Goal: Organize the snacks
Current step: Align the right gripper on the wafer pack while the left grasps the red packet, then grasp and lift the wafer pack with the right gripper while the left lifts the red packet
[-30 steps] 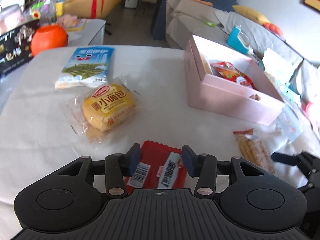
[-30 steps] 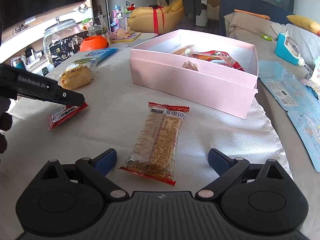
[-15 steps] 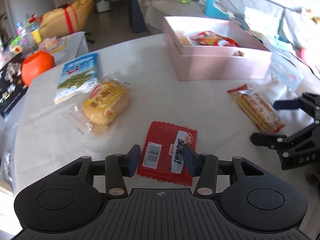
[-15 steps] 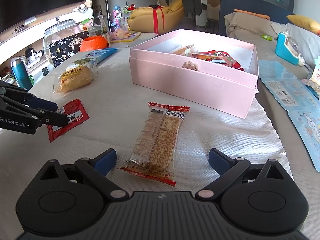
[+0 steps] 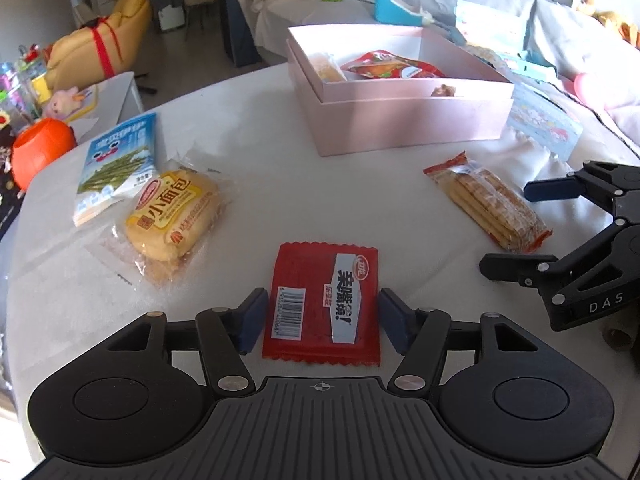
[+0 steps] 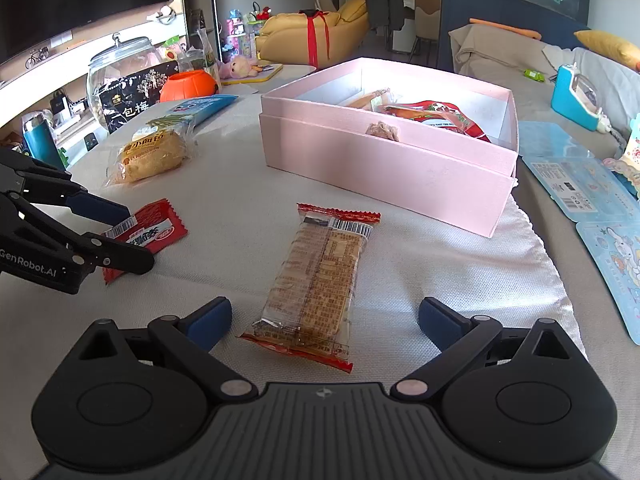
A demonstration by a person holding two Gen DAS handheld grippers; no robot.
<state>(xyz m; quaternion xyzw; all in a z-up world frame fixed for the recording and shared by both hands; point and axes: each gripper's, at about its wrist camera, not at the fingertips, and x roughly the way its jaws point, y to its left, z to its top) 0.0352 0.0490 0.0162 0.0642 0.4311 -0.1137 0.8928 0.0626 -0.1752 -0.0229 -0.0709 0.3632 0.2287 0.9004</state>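
Surface (image 5: pixel 248 128), cloth-covered; carries all items; pink box (image 5: pixel 408 120) serves as landmark, open-topped, some snacks already inside, evidently the collecting place.
Bread packet (image 5: pixel 172 216); well left of box, awaiting sorting.
Cracker packet (image 6: pixel 320 280); just before box; right gripper (image 6: pixel 325 318) fingers spread wide either side of its near end, probably lined up to grasp.
Red sachet (image 5: pixel 324 300); before box, flat on surface; left gripper (image 5: pixel 320 320) fingers spread, flanking it, not pinching.
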